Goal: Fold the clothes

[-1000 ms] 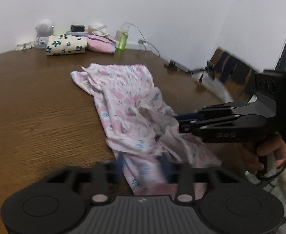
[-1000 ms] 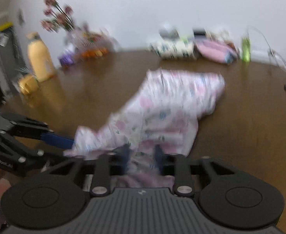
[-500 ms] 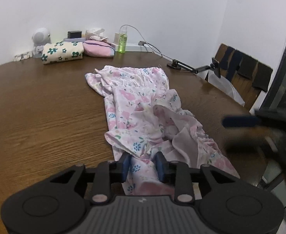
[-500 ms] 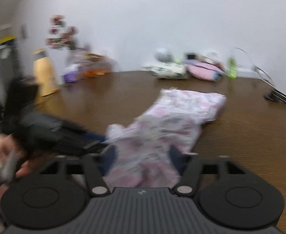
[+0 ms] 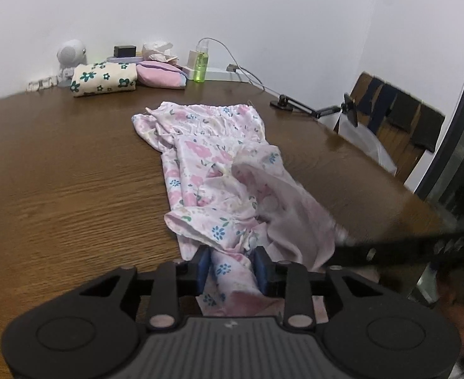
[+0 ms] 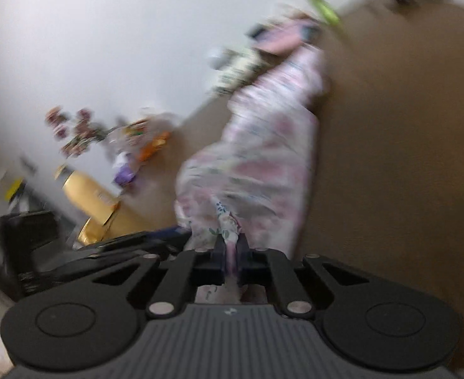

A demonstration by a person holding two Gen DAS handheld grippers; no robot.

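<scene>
Nearby, folded floral cloth (image 5: pixel 104 79), green bottle (image 5: pixel 201 63).

A home: wooden table (image 5: pixel 58 189), folded laundry (image 5: pixel 104 79), flowers (image 6: pixel 74 132) (blurred) by the wall.

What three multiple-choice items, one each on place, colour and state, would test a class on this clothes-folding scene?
1. Where does the green bottle stand?
A. at the table's back edge by the wall
B. on the chair
C. on the garment

2. What colour is the flowered garment mainly?
A. blue
B. pink
C. yellow

3. How is the right gripper?
A. open above the table
B. shut on nothing
C. shut on the flowered garment

Answers:
1 A, since the bottle stands behind the folded clothes, against the white wall.
2 B, since pale pink cloth with pink flowers covers most of it.
3 C, since its jaws pinch a bunch of cloth in the right wrist view.
</scene>
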